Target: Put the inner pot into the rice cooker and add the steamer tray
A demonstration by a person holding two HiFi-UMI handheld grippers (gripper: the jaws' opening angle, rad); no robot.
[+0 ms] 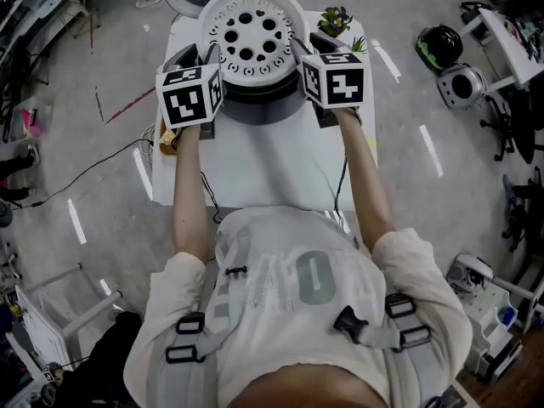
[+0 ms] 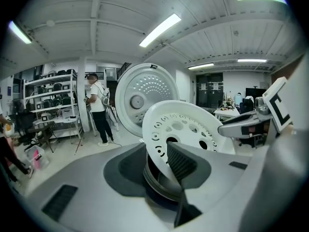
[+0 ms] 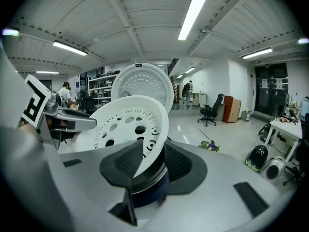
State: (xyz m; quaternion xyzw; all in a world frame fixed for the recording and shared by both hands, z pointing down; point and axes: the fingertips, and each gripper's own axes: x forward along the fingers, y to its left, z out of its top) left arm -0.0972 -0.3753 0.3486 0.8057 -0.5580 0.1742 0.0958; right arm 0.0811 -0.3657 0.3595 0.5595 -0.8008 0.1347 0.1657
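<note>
The white steamer tray [image 1: 251, 36], round with several holes, hangs just above the dark rice cooker [image 1: 255, 109] at the far end of the white table [image 1: 263, 164]. My left gripper [image 1: 204, 56] is shut on its left rim, my right gripper [image 1: 302, 45] on its right rim. In the left gripper view the tray [image 2: 183, 127] stands between my left gripper's [image 2: 157, 163] pads, over the inner pot's metal rim [image 2: 154, 180]. In the right gripper view the tray's [image 3: 125, 124] rim sits between my right gripper's [image 3: 152, 163] pads. The cooker's lid [image 2: 140, 98] stands open behind.
A small potted plant [image 1: 334, 19] stands at the table's far right corner. A black cable [image 1: 102, 164] trails over the floor at the left. Helmets [image 1: 442, 45] and chairs are off to the right. A person [image 2: 99, 105] stands far back by shelves.
</note>
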